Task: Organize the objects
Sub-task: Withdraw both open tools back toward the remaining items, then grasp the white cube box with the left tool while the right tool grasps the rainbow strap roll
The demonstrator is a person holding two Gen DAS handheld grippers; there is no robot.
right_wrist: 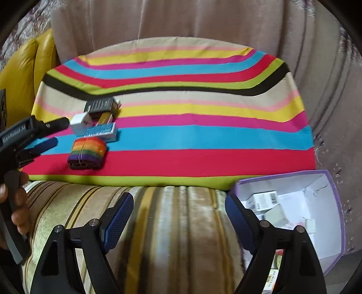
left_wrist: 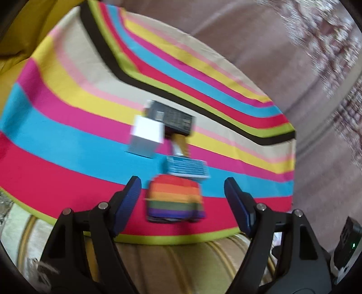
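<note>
A rainbow-striped fabric roll (left_wrist: 175,199) (right_wrist: 87,151) lies on the red band of a striped cloth (right_wrist: 203,138). Behind it sit a blue box (left_wrist: 187,168) (right_wrist: 101,131), a white box (left_wrist: 147,135) (right_wrist: 79,123), a black box (left_wrist: 172,117) (right_wrist: 100,105) and a small gold item (left_wrist: 179,142) (right_wrist: 105,117). My left gripper (left_wrist: 183,192) (right_wrist: 54,133) is open; in its blurred view the roll shows between the pads, which stand apart from it. My right gripper (right_wrist: 178,214) is open with nothing in it, over the striped sofa seat.
A purple-edged open box (right_wrist: 334,203) with several small cartons inside stands at the right, beside the right gripper. A yellow cushion (right_wrist: 20,74) lies at the far left. A beige sofa back (right_wrist: 181,20) rises behind the cloth. A hand (right_wrist: 15,203) holds the left gripper's handle.
</note>
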